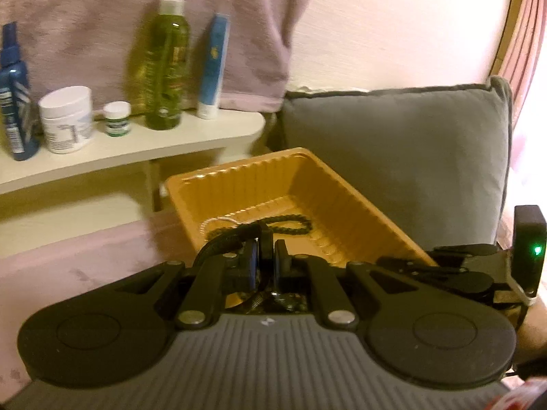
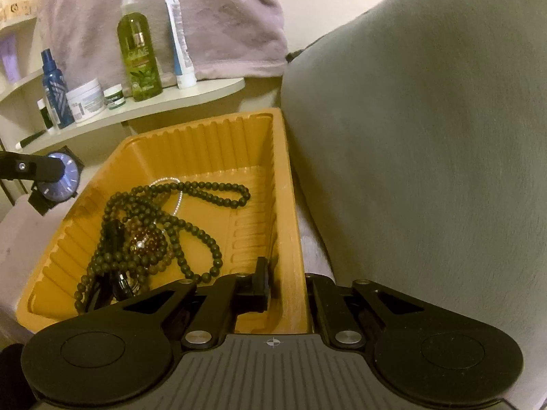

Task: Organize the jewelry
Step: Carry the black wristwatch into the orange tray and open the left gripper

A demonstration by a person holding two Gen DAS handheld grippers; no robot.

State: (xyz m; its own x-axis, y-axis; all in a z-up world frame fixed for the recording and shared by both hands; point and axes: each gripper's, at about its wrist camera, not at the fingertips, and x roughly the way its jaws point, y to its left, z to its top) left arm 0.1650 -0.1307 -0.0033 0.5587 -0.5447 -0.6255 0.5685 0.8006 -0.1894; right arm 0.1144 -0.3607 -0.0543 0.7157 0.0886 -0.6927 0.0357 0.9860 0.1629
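Beside the gold tray [image 2: 294, 205] of beads [image 2: 164, 225], the left gripper [image 1: 268, 256] pinches a watch [image 2: 61, 179], and the right gripper [image 2: 287, 283] pinches the tray's wall, so lower the watch in slowly.

In the right wrist view the orange tray [image 2: 287, 184] is open above, but the dark bead necklace [image 2: 177, 225] fills the lower left of its floor; the upper right floor lies bare. The grey cushion [image 2: 427, 136] presses against the tray's right rim, closing that side. At upper left a shelf [image 2: 212, 90] crowded with bottles [image 2: 138, 51] overhangs beyond the tray's far end.
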